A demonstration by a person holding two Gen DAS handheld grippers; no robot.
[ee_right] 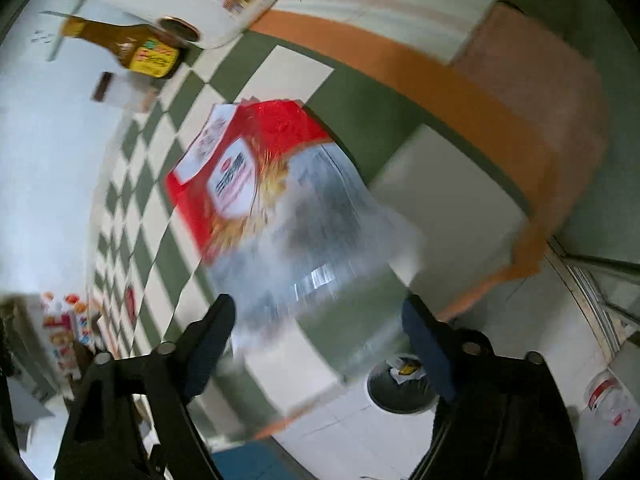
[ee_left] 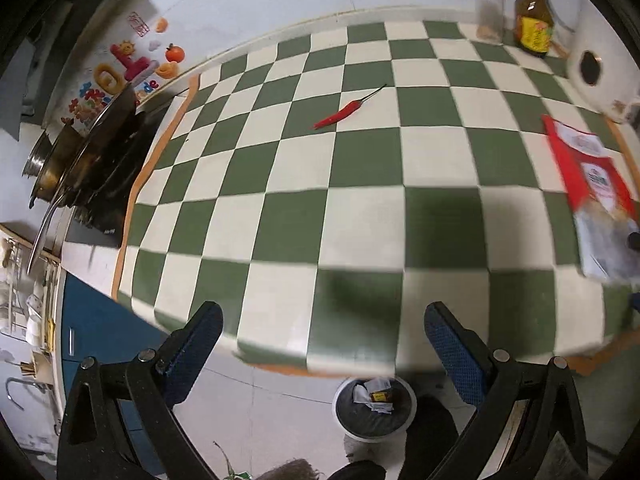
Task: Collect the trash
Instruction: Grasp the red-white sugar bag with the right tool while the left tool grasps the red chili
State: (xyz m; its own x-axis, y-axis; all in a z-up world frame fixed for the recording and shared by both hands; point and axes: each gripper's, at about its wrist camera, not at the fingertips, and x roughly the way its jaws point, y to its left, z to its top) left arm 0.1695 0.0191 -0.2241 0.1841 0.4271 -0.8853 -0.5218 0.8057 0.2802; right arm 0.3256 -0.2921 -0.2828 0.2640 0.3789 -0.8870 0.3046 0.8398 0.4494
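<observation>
A red and clear plastic food bag (ee_right: 272, 200) lies on the green-and-white checkered tablecloth (ee_left: 360, 200); in the left wrist view it is at the right edge (ee_left: 592, 188). My right gripper (ee_right: 320, 320) is open, its fingers on either side of the bag's clear end, blurred. My left gripper (ee_left: 324, 328) is open and empty above the table's front edge. A red chilli (ee_left: 340, 114) lies mid-table. A bin (ee_left: 374, 408) with paper scraps stands on the floor below; it also shows in the right wrist view (ee_right: 400, 384).
A brown sauce bottle (ee_left: 534, 20), a spice jar (ee_left: 489, 10) and a white rice cooker (ee_left: 600, 68) stand at the table's far right. A stove with pans (ee_left: 88, 160) is at the left. A blue cabinet (ee_left: 100, 332) stands below it.
</observation>
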